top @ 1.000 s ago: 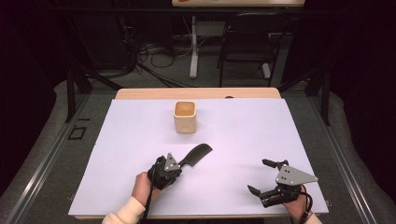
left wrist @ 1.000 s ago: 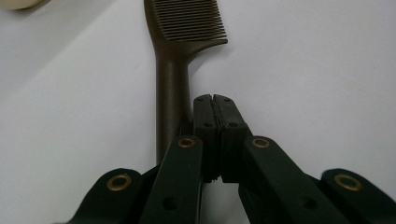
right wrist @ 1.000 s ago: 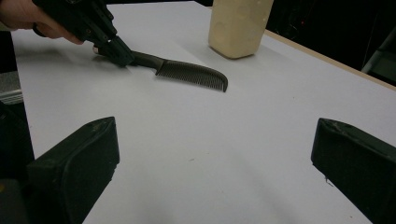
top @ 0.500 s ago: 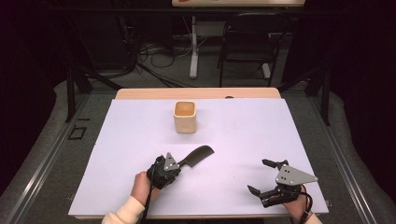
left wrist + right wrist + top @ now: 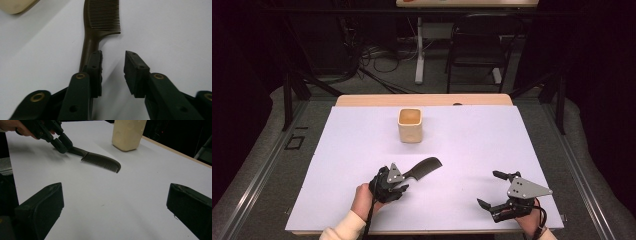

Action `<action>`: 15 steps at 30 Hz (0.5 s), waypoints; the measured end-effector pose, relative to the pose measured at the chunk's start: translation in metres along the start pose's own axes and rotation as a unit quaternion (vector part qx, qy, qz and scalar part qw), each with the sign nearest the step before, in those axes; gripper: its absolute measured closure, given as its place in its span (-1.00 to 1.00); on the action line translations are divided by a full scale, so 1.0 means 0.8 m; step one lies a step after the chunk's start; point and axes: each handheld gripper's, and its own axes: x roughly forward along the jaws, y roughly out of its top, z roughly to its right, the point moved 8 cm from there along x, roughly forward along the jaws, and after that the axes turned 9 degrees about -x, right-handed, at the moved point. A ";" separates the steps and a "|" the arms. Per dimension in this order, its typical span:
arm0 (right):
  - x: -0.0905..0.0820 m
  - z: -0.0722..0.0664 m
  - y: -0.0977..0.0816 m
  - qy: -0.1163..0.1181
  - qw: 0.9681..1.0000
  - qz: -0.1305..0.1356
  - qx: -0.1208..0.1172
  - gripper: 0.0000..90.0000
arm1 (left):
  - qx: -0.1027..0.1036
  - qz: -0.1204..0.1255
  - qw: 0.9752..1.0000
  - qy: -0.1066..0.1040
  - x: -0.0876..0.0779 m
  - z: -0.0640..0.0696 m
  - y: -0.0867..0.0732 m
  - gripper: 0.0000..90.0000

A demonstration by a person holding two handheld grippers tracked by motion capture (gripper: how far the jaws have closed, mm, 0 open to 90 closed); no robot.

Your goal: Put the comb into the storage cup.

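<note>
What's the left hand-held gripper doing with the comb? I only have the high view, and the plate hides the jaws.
Observer: The left hand-held gripper is open. The comb handle disappears behind one jaw and is not in the gap between them.
Operator: So no grip?
Observer: None visible. The gap shows only the bare white table.
Operator: And the right one?
Observer: The right hand-held gripper is wide open with nothing between its jaws. The comb lies flat beyond it, short of the beige cup.
</note>
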 end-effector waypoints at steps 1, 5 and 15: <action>0.000 0.000 0.000 0.000 1.000 0.000 0.001 -0.99 | 0.000 -0.002 1.000 0.003 -0.001 -0.001 0.001 0.35; 0.000 -0.001 0.000 0.001 1.000 -0.001 0.002 -0.99 | -0.005 -0.008 1.000 0.016 -0.003 -0.008 0.003 0.04; 0.001 0.000 -0.001 -0.002 1.000 -0.001 0.001 -0.99 | -0.003 -0.042 0.999 0.034 -0.004 -0.021 0.010 -0.74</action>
